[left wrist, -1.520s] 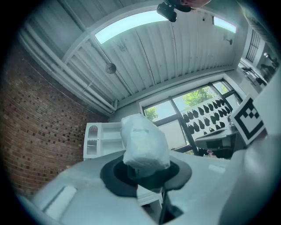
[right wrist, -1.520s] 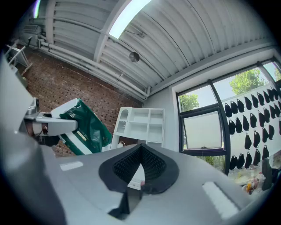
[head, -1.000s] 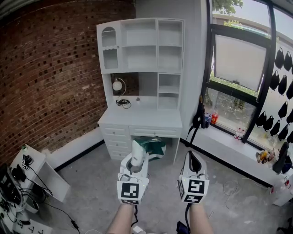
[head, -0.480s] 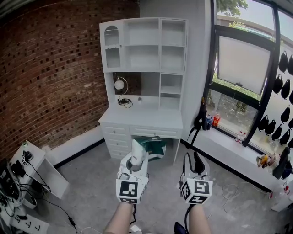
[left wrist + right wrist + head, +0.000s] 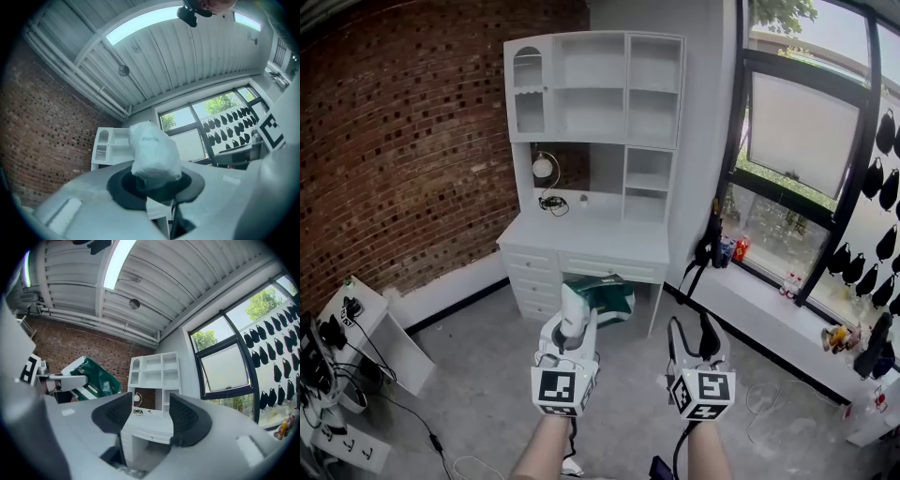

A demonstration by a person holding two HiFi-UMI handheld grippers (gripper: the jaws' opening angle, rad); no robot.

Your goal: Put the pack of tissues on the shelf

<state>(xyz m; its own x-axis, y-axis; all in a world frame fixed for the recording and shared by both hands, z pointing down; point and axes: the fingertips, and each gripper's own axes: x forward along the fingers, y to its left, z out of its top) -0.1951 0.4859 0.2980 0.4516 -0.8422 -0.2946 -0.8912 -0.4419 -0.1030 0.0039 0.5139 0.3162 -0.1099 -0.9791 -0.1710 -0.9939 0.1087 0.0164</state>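
Clamped in left gripper: pack, soft crinkled wrap, green and white, print unreadable. Well apart from white compartmented shelf. Right gripper empty, jaws just opened wide; ribbed black pads.

The head view looks forward and steeply down over the left gripper and right gripper toward the distant shelf unit. Each gripper view sits close behind its jaws, tilted up at the ceiling; both also catch the shelf unit.
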